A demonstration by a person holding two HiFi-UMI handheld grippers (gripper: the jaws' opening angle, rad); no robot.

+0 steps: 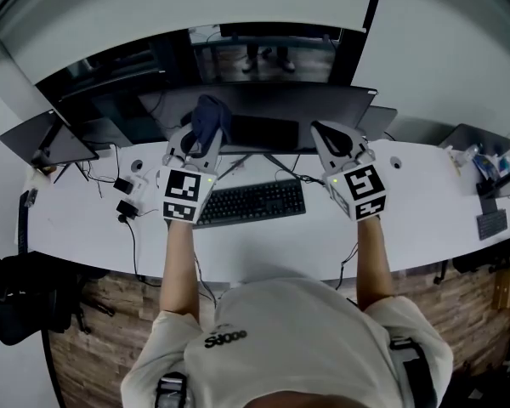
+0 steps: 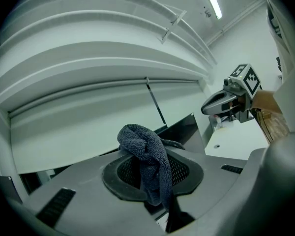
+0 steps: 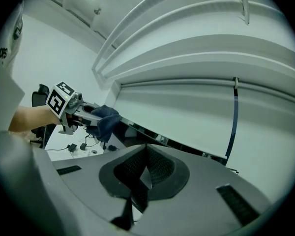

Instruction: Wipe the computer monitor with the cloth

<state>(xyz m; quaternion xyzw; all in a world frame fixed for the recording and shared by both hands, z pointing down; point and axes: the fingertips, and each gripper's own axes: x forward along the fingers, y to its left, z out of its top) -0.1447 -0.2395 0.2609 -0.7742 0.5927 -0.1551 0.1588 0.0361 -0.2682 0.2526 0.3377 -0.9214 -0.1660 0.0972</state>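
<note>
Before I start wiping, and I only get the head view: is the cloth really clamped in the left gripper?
Observer: Yes. The left gripper view shows the left gripper shut on the cloth, which bunches up above the jaws.
Operator: Is the right gripper holding anything?
Observer: No. Its own view shows the right gripper shut, with nothing between the jaws.
Operator: Is the cloth on the monitor?
Observer: The right gripper view shows it beside the monitor, near its edge; I cannot tell whether they touch.
</note>
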